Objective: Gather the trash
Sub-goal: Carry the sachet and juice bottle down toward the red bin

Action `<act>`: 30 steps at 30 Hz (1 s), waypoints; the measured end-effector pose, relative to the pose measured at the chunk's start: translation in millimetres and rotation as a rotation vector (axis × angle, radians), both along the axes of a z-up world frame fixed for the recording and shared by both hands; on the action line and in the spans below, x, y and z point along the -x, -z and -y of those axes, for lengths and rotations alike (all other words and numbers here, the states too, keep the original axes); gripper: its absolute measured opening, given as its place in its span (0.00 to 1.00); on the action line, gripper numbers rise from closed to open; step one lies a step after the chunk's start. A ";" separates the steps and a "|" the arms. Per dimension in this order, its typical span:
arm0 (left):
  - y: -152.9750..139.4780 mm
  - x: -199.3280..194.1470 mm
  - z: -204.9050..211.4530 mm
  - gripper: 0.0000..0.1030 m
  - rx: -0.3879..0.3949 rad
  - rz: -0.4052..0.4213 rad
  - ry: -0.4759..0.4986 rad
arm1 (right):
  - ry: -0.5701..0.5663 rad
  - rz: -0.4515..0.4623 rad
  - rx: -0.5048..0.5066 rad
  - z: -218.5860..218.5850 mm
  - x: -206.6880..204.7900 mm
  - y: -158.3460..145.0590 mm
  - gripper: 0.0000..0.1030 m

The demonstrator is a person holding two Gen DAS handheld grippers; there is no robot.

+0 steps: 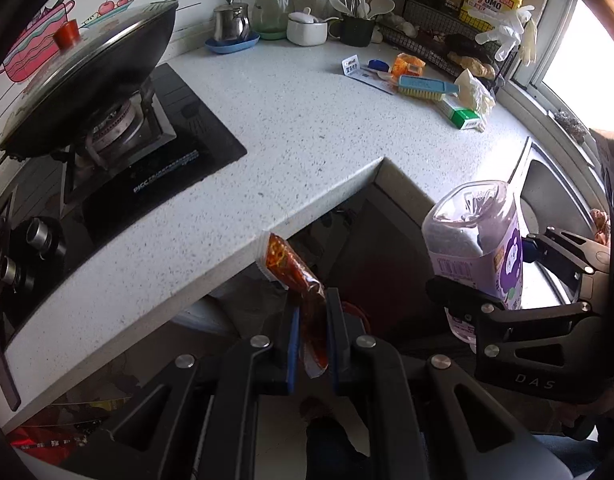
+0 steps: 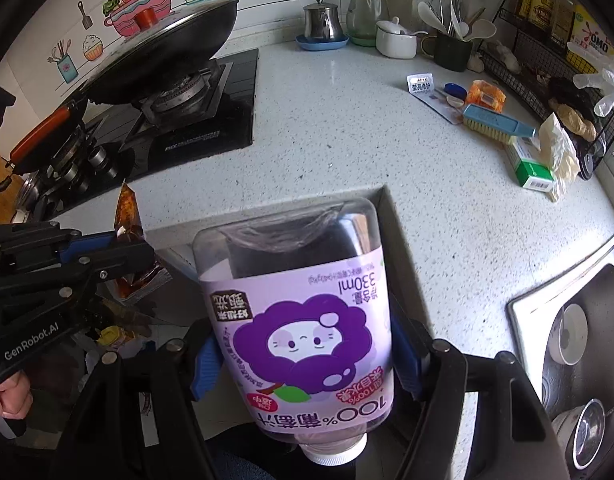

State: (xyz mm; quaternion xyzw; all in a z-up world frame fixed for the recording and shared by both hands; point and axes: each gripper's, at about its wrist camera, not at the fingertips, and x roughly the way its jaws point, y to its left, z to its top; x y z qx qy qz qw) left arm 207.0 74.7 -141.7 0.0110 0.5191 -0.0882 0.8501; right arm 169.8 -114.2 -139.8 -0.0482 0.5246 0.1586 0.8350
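My left gripper (image 1: 311,312) is shut on a red-orange snack wrapper (image 1: 295,272), held off the front edge of the speckled counter (image 1: 299,120). It also shows in the right wrist view (image 2: 127,216), held by the left gripper (image 2: 123,246). My right gripper (image 2: 307,344) is shut on an empty clear juice bottle with a purple label (image 2: 303,320), held upside down with its white cap toward me. In the left wrist view the bottle (image 1: 479,240) and right gripper (image 1: 487,276) hang at the right, beside the counter's inner corner.
A lidded wok (image 1: 87,76) sits on the gas stove (image 1: 155,152) at left. At the back right lie a blue brush (image 1: 423,88), a green box (image 1: 463,114), an orange packet (image 1: 407,65) and a wire rack (image 1: 439,36). A sink (image 2: 579,352) is at right.
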 end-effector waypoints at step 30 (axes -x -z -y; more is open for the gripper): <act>357.7 -18.1 -1.5 0.10 -0.043 -0.231 -0.005 | 0.152 -0.227 0.112 10.2 -8.0 349.7 0.67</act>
